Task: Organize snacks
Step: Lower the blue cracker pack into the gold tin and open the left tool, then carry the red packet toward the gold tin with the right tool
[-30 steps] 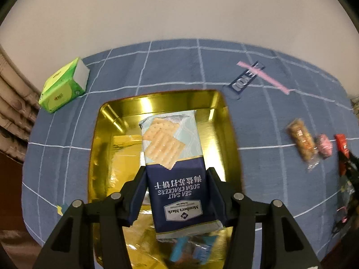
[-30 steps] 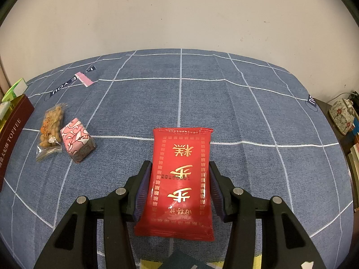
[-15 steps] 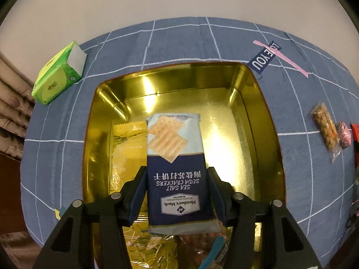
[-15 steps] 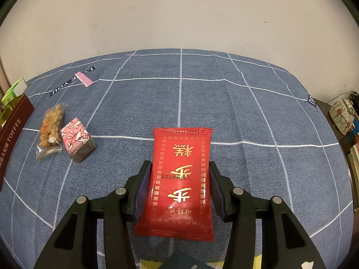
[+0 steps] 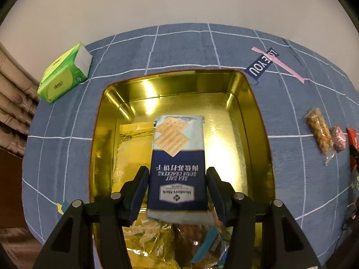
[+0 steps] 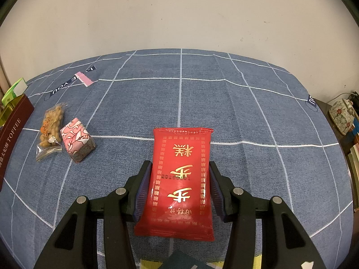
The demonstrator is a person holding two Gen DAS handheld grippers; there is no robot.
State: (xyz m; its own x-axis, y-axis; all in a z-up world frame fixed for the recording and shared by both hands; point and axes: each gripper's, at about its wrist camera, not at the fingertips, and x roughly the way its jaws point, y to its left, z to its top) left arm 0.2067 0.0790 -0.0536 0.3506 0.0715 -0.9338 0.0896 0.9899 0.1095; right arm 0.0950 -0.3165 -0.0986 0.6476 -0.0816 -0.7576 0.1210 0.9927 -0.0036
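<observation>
My left gripper [image 5: 177, 172] is shut on a blue and white soda cracker pack [image 5: 178, 157] and holds it over the open gold tin [image 5: 258, 121]. A yellow packet [image 5: 132, 139] lies in the tin, with more wrapped snacks [image 5: 179, 242] at its near end. My right gripper [image 6: 178, 168] is shut on a red snack pack [image 6: 182, 174] with gold characters, just above the blue checked cloth [image 6: 224, 112]. A peanut bag [image 6: 50, 127] and a pink wrapped snack [image 6: 77, 139] lie to its left.
A green tissue pack [image 5: 65, 76] lies on the cloth beyond the tin's left corner. The tin's maroon side [image 6: 13, 132] marked TOFFEE stands at the right wrist view's left edge. A floral box [image 6: 342, 116] sits off the table at right.
My left gripper has moved forward and lower over the tin with the cracker pack. The right gripper and red pack have not moved.
</observation>
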